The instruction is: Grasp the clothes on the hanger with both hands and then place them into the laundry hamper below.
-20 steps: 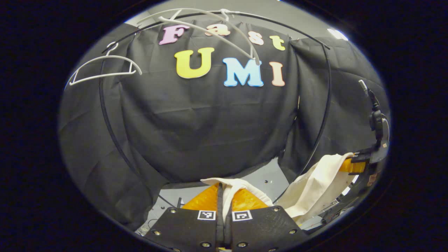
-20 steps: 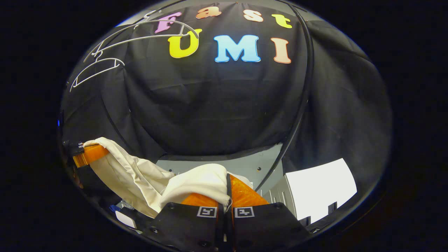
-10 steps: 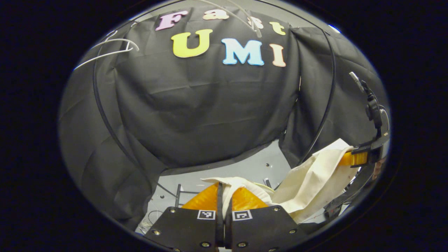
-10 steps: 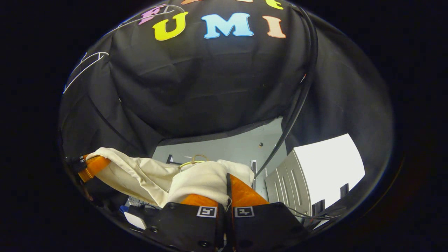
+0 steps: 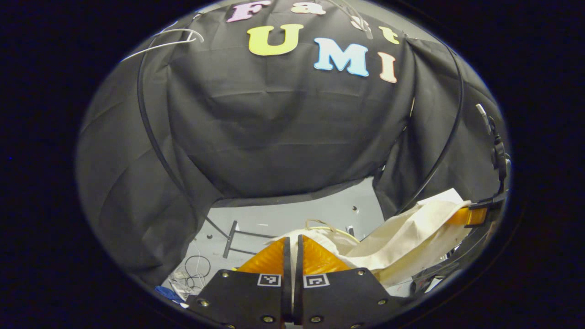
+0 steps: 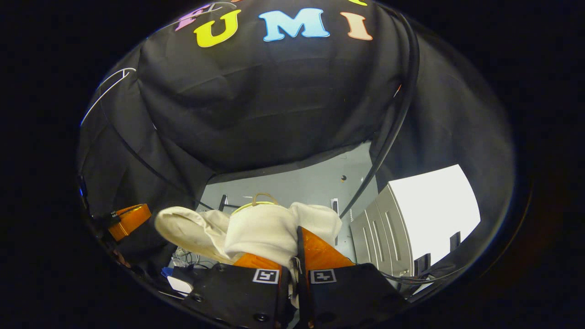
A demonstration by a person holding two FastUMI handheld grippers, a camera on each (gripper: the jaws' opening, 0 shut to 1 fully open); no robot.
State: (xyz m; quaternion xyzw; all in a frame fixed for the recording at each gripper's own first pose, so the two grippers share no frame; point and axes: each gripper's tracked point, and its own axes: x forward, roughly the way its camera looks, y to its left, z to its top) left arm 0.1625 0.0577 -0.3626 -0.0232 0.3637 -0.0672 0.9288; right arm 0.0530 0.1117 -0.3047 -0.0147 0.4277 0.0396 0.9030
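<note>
With the cream garment (image 5: 402, 242) slung low in frame between the left gripper (image 5: 292, 244) and right gripper (image 6: 296, 237) — both clamped on it — lower both evenly toward the hamper, judged below, then release.

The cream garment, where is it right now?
The garment hangs stretched between the two grippers: in the left gripper view it runs from the left gripper toward the right gripper at the right edge, low below the hangers.
</note>
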